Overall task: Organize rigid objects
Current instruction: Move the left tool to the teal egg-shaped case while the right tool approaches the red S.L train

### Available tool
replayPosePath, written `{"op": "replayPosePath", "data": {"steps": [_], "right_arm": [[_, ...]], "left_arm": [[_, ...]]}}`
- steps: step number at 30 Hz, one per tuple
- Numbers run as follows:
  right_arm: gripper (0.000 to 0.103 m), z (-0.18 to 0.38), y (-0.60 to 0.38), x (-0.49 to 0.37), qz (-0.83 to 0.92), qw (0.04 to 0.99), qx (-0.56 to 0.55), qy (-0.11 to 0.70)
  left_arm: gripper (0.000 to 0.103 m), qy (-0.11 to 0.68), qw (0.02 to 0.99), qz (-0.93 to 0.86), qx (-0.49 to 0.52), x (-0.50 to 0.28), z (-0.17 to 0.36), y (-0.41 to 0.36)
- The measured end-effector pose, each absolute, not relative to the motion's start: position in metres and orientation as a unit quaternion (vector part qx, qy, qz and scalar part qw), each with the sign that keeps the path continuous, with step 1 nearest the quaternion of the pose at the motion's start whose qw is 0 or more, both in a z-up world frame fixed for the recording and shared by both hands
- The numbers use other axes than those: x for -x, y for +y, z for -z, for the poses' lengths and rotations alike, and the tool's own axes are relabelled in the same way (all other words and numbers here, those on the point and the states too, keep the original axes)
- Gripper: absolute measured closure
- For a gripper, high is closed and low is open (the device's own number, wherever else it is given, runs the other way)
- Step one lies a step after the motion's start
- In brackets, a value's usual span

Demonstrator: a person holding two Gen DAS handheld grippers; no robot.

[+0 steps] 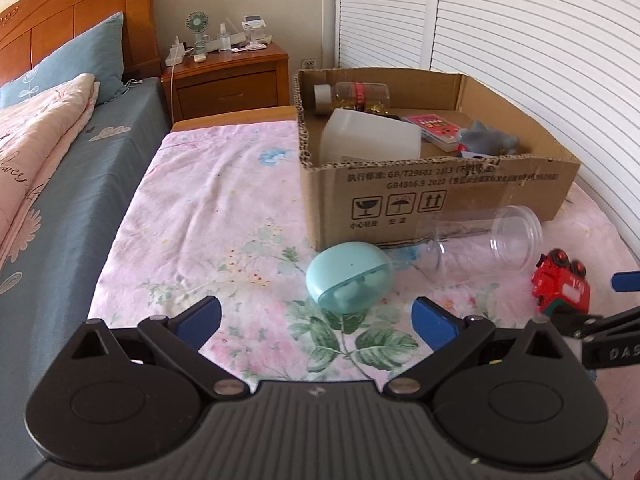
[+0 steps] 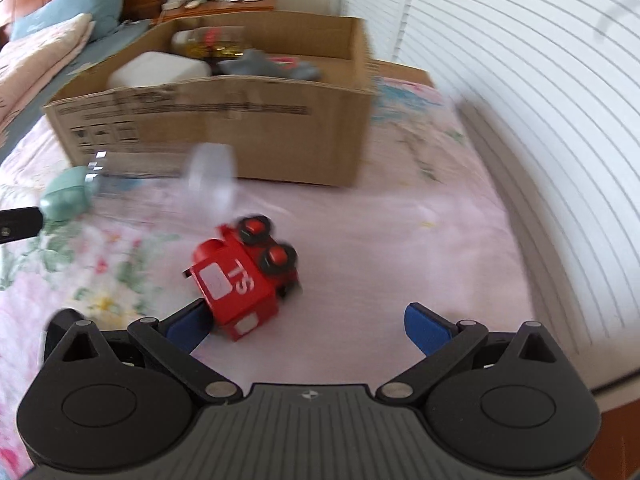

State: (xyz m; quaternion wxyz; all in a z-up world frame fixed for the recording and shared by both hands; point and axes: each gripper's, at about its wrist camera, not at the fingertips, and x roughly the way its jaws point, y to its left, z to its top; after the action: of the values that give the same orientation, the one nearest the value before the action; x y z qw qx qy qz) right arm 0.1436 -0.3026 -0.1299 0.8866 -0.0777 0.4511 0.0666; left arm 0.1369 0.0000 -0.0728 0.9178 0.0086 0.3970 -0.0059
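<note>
Here, one cardboard box point(image 1: 440, 196) is sitting on the pink floral sheet point(image 1: 224, 208) of the bed, and three loose things are lying on the sheet in front of it: one mint-green egg-shaped case point(image 1: 349, 277), one clear plastic jar point(image 1: 486, 240) on its side, and one red toy truck point(image 1: 562, 286) tipped over with two of its wheels showing. The case is resting just beside the box's front wall, the jar is lying against that wall to its right, and the truck is lying near the jar's open mouth.

Inside the box, four things are showing: one bottle with a red label point(image 1: 356, 98), one white container point(image 1: 372, 136), one pink packet point(image 1: 434, 125) and one grey soft toy point(image 1: 488, 138).

The left gripper point(image 1: 316, 316) is standing wide open with nothing between its two blue pads, hovering just short of the case, which is lying between and ahead of them. The right gripper point(image 2: 308, 322) is also spread wide and is holding nothing; the truck point(image 2: 244, 276) is lying off to its left side, close against the left blue pad point(image 2: 188, 326), though the blur is making it hard to tell whether they are touching. From that wrist view the box point(image 2: 224, 128), the jar point(image 2: 210, 178) and the case point(image 2: 66, 196) are all appearing smeared.

In the background, one wooden nightstand point(image 1: 228, 76) is carrying one small fan point(image 1: 197, 26) among other clutter.
</note>
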Motion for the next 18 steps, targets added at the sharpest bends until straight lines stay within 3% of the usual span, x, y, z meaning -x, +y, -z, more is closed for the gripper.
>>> {"op": "replayPosePath", "data": {"steps": [7, 18], "right_arm": [[0.000, 0.131, -0.335, -0.147, -0.021, 0.890, 0.052, 0.453], [0.000, 0.134, -0.281, -0.158, -0.082, 0.896, 0.087, 0.427]], "left_arm": [[0.002, 0.396, 0.918, 0.010, -0.007, -0.137, 0.072, -0.001], [0.002, 0.395, 0.919, 0.020, 0.000, -0.137, 0.073, 0.002]]}}
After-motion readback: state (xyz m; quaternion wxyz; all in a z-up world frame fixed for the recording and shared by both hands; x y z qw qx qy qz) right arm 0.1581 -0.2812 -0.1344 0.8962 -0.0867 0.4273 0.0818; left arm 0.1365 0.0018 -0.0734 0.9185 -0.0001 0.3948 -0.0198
